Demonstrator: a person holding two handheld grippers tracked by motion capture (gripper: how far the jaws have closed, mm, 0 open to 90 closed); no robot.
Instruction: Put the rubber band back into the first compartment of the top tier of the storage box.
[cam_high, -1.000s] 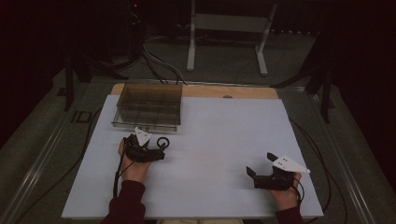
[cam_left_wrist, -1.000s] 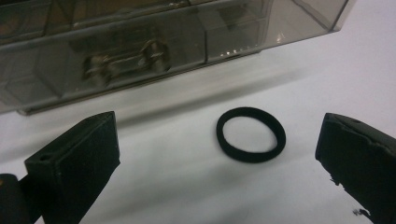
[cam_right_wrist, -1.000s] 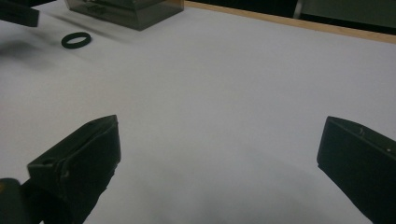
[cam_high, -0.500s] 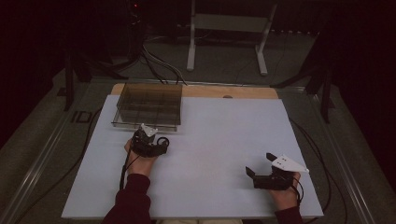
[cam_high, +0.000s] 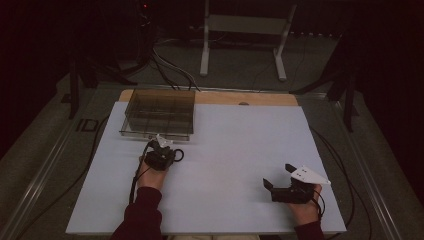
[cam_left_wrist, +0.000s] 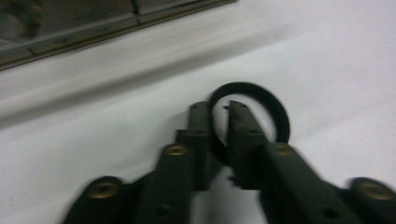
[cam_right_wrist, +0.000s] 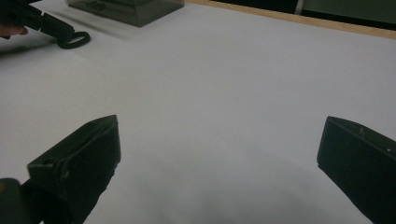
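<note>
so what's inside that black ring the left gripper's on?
One jaw tip of the left gripper pokes inside the black ring, pinching its band against the other jaw outside. The rest is bare white table. The band between the jaws is covered.

Left gripper (cam_high: 167, 154) held well forward on the left side, forearm in a dark red sleeve (cam_high: 142, 215) running up from the bottom edge, hand (cam_high: 150, 172) wrapped round the gripper body. Its jaws have just been closing and now pinch the rim of a black ring (cam_left_wrist: 261, 114), one jaw inside the loop, one outside. Right gripper (cam_high: 280, 181) sits low at the near right, hand (cam_high: 305, 202) behind it, grey three-cornered plate on top, pointing left across the desk (cam_high: 240, 140). Its jaws stand wide apart, nothing between them.
</note>
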